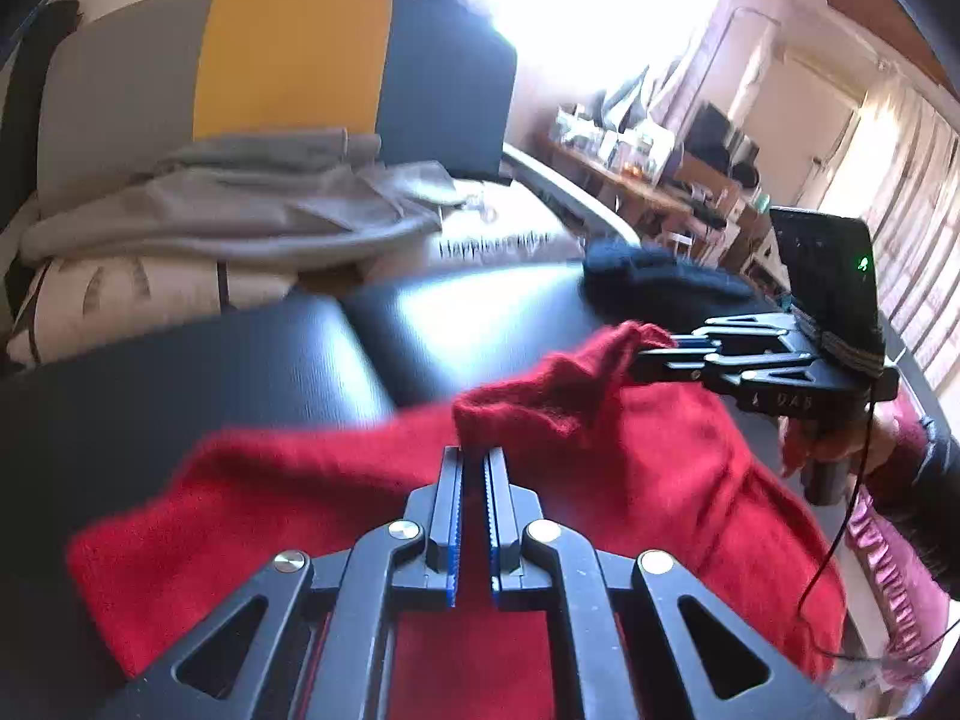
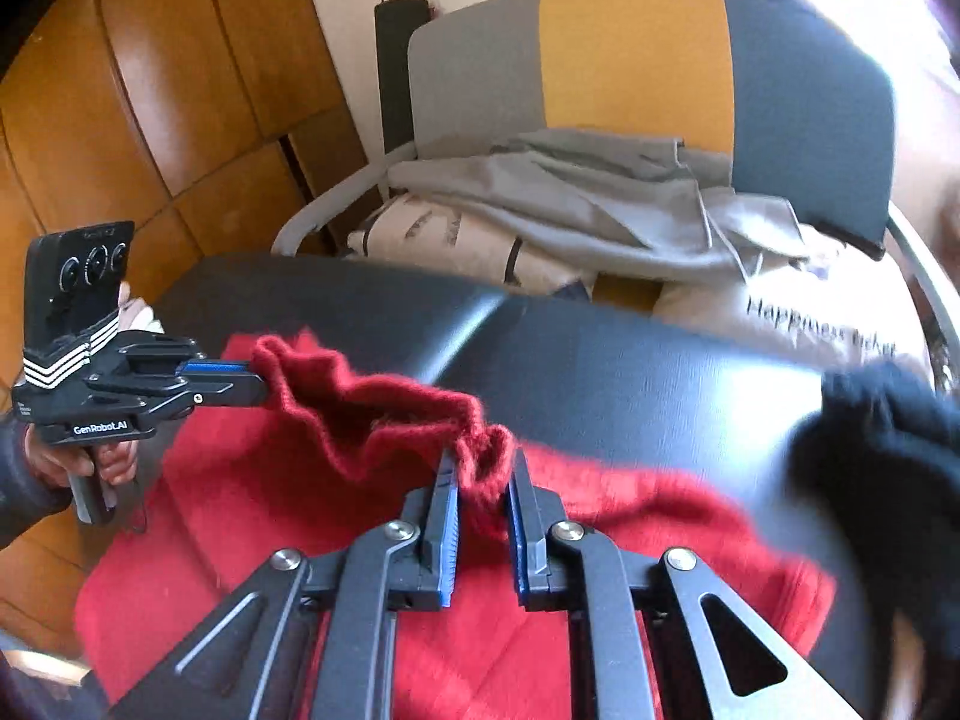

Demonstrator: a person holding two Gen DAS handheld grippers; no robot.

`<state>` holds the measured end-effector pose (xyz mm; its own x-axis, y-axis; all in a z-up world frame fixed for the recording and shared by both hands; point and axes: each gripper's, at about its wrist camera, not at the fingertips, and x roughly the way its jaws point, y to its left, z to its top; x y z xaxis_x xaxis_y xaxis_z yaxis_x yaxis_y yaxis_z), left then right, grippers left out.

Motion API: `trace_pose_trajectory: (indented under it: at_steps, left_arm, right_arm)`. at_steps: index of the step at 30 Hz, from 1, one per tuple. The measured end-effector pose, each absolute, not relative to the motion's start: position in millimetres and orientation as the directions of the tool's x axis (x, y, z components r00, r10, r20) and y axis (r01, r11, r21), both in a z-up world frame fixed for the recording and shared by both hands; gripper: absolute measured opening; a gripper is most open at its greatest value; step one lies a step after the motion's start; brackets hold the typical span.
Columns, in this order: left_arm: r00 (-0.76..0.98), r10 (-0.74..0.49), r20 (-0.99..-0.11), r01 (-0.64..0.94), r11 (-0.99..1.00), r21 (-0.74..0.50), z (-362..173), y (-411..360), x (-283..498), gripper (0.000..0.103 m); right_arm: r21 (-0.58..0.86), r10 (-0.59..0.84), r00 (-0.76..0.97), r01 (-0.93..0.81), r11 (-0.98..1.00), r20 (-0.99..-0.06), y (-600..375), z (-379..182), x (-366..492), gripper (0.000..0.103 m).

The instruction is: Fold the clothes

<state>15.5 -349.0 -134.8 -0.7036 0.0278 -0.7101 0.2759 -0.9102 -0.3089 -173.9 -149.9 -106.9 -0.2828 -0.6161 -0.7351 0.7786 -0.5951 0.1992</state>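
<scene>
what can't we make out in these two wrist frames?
- Red sweater: near part hidden under the gripper linkages and cut by the bottom edge, both views.
- Black garment: motion-blurred, cut by the right edge, right wrist view.
- Printed cushion text: partly hidden behind the table edge.
- Window area: overexposed, left wrist view.

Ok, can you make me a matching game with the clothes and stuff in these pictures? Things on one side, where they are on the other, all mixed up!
Things:
1. red sweater
2. grey garment
3. black garment
4. yellow panel

Places:
A. piled on the chair seat
B. in the middle of the chair back
C. pinched by the left gripper and the right gripper
D. lying on the black table, off to the right side

Pairs: 1-C, 2-A, 3-D, 4-B
</scene>
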Motion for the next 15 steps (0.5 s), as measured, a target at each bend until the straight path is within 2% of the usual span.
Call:
trace_pose_trajectory:
  at_steps: [7, 10, 15]
  left_arm:
    - [-0.643, 0.024, -0.766, 0.320, -0.900, -0.297, -158, -338, 46, 0.003]
    - [-0.698, 0.005, -0.716, 0.353, -0.867, -0.351, -138, -349, 59, 0.003]
    - [-0.780, -0.012, -0.625, 0.352, -0.835, -0.422, -109, -365, 38, 0.010]
  right_arm:
    - [0.192, -0.562, -0.265, 0.757, -0.625, -0.784, -126, -132, -144, 0.014]
    - [0.191, -0.570, -0.280, 0.754, -0.629, -0.772, -117, -124, -134, 0.015]
    - [0.153, -0.556, -0.329, 0.744, -0.651, -0.763, -128, -120, -135, 0.015]
